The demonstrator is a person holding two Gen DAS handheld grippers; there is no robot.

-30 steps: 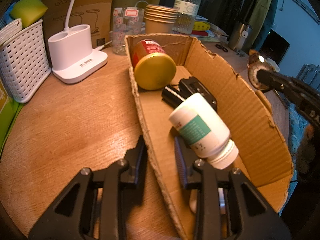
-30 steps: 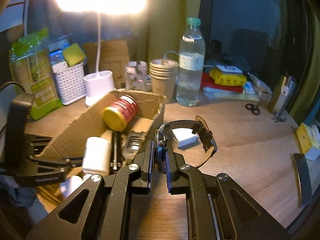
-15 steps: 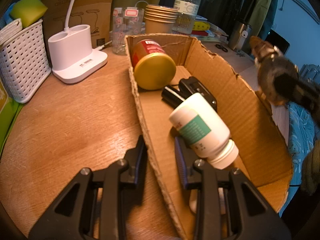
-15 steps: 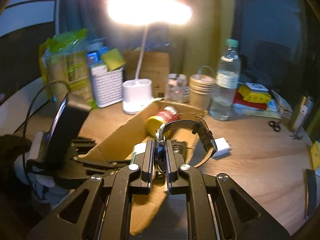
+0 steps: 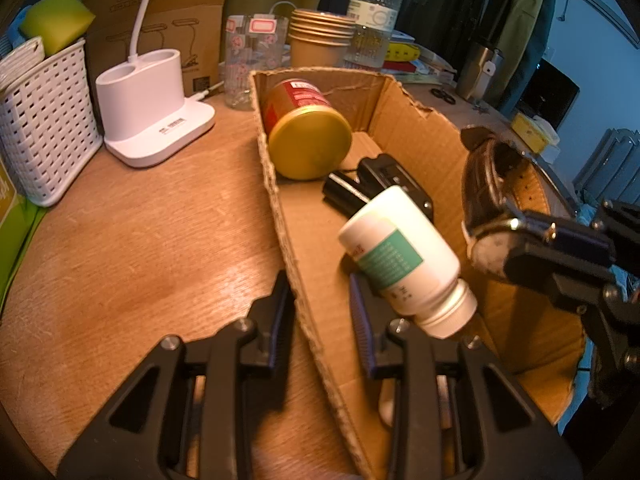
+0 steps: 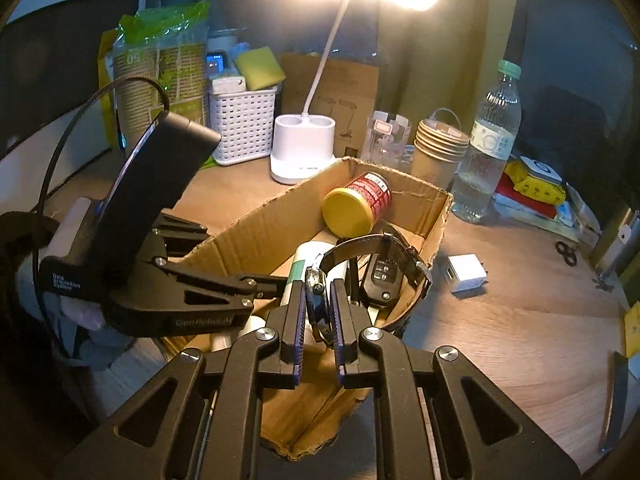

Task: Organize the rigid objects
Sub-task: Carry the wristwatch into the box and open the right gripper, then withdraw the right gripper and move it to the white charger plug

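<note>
A cardboard box (image 5: 416,136) (image 6: 256,228) lies on the wooden desk. In it are a red can with a gold lid (image 5: 308,140) (image 6: 356,204), a white pill bottle (image 5: 404,260) (image 6: 308,256), a black car key (image 5: 396,184) (image 6: 382,276) and a black tube (image 5: 344,196). My left gripper (image 5: 320,308) (image 6: 260,288) is shut on the box's left wall. My right gripper (image 6: 318,312) (image 5: 520,240) is shut on a wristwatch (image 6: 320,300) (image 5: 492,200) with a dark leather strap and holds it above the box's inside.
Around the box stand a white lamp base (image 5: 152,108), a white basket (image 5: 44,120), a glass (image 5: 252,64), stacked paper cups (image 5: 320,40) and a water bottle (image 6: 488,144). A white charger (image 6: 466,274) and small scissors (image 6: 566,252) lie on the desk right of the box.
My right gripper has carried the wristwatch leftward from the desk beside the box to above the box's inside. My left gripper has kept its hold on the box wall.
</note>
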